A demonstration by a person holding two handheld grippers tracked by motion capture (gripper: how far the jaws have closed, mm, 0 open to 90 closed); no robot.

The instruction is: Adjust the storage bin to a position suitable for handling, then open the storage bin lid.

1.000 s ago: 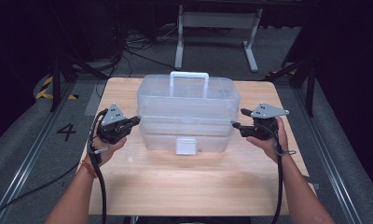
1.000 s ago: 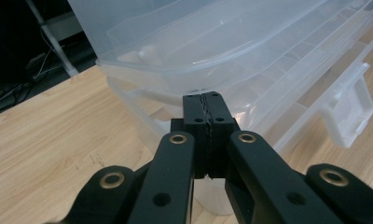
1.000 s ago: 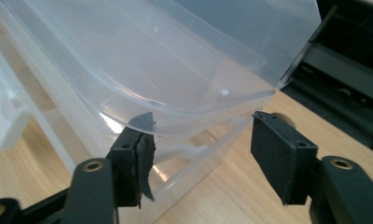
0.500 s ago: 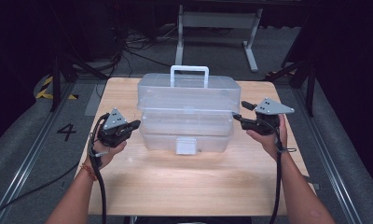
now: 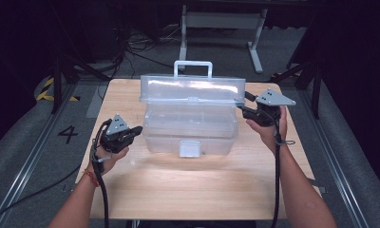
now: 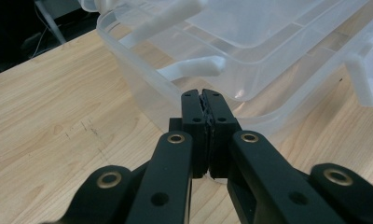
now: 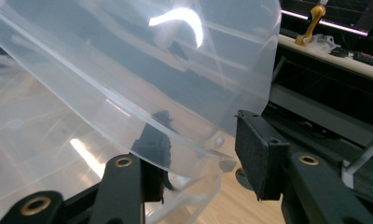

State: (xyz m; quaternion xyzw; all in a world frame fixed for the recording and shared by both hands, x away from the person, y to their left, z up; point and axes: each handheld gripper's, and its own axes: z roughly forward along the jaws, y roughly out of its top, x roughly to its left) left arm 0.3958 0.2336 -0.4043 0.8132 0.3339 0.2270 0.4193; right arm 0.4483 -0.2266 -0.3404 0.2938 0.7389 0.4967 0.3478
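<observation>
High view: clear box [image 5: 190, 126] lies crosswise, lid [image 5: 192, 90] raised by straddling right gripper [image 5: 246, 110]; left gripper [image 5: 137, 130] closed, empty.

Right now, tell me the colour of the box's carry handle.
White, slightly translucent. The carry handle shows best in the high view, atop the raised lid.

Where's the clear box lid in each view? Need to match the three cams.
High view: the lid stands raised, centre, above the box base, its right edge at the right tongs.
Left gripper view: lid across the top, beyond the shut left tongs.
Right gripper view: lid fills the upper left; its edge runs between the jaws.
Shared landmark: the wooden table.
</observation>
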